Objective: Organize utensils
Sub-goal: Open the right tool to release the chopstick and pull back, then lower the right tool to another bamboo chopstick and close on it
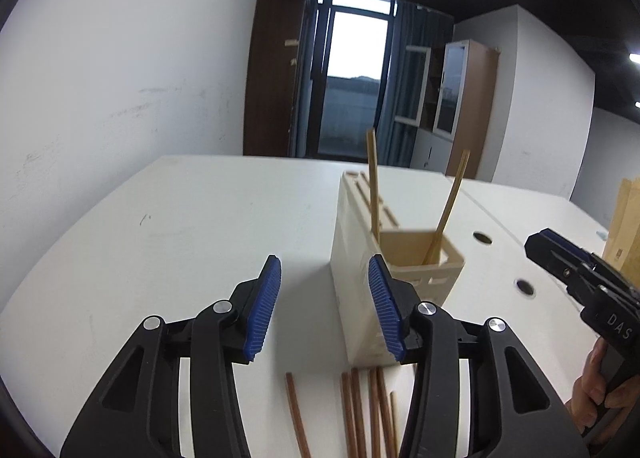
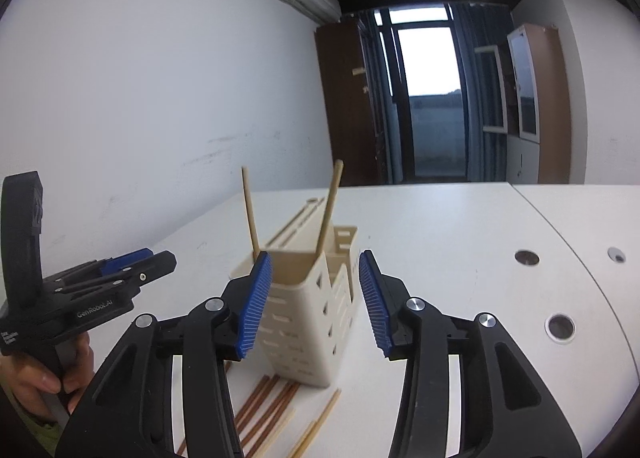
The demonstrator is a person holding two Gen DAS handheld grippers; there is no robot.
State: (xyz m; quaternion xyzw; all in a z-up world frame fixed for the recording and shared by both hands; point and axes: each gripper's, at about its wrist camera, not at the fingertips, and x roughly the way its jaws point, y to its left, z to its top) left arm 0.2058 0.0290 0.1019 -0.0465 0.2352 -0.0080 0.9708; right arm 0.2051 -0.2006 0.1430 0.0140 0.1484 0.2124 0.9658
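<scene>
A cream utensil holder point(image 1: 360, 298) point(image 2: 316, 322) stands on the white table with two pale chopsticks point(image 1: 374, 182) point(image 2: 330, 210) leaning upright in its open bin. Several reddish-brown chopsticks point(image 1: 354, 414) point(image 2: 268, 406) lie flat on the table in front of it, with a few pale ones point(image 2: 320, 422) beside them. My left gripper point(image 1: 324, 306) hovers above the brown sticks, open, nothing between its blue pads. My right gripper point(image 2: 314, 302) is open too, its fingers framing the holder from nearer the camera without touching it. Each gripper shows in the other's view, held by a hand.
The white table point(image 1: 180, 234) point(image 2: 460, 250) has round cable holes point(image 2: 560, 326) at the right. A cardboard box point(image 1: 624, 226) stands at the far right edge. A white wall runs along the left; cabinets and a glass door stand behind.
</scene>
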